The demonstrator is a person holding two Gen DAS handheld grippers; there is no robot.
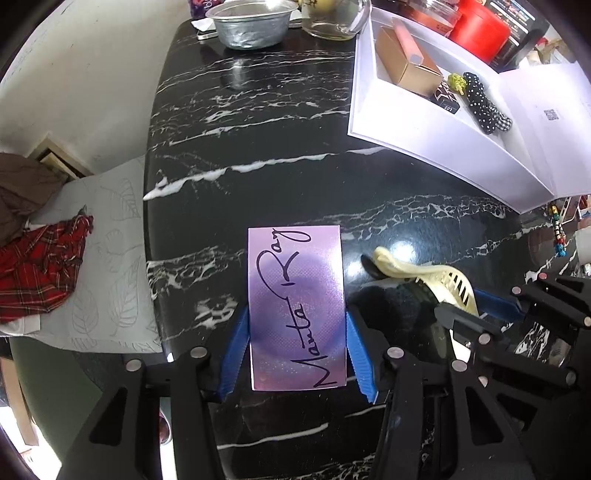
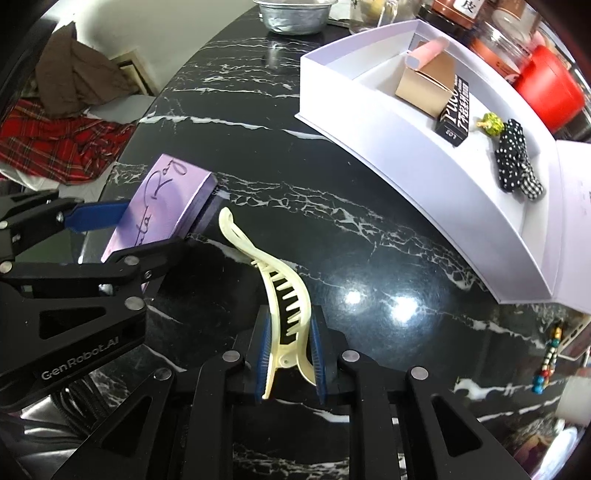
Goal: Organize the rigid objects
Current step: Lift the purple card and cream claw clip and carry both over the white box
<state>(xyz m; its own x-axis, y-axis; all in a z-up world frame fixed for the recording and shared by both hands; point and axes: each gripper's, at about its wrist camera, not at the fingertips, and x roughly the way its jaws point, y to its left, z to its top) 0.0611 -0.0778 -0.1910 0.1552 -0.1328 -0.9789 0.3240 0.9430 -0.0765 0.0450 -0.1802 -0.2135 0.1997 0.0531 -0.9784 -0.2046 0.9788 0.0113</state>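
My left gripper (image 1: 295, 325) is shut on a flat purple "Manta Ray" box (image 1: 297, 306), its blue fingers pressed against both long sides. The box also shows in the right wrist view (image 2: 162, 206), held by the left gripper at the left. My right gripper (image 2: 290, 332) is shut on a cream hair claw clip (image 2: 284, 291), which points forward over the black marble table (image 2: 332, 221). The clip shows in the left wrist view (image 1: 424, 275) too, to the right of the purple box. A white open box (image 2: 369, 122) stands ahead to the right.
The white box (image 1: 424, 147) holds a tan carton (image 2: 428, 86), a black carton (image 2: 452, 118), a green trinket (image 2: 491, 123) and a polka-dot bow (image 2: 515, 162). A metal bowl (image 1: 251, 22), glass jars and a red tin (image 1: 480, 29) stand at the far edge. Clothes (image 1: 37, 269) lie off the table's left.
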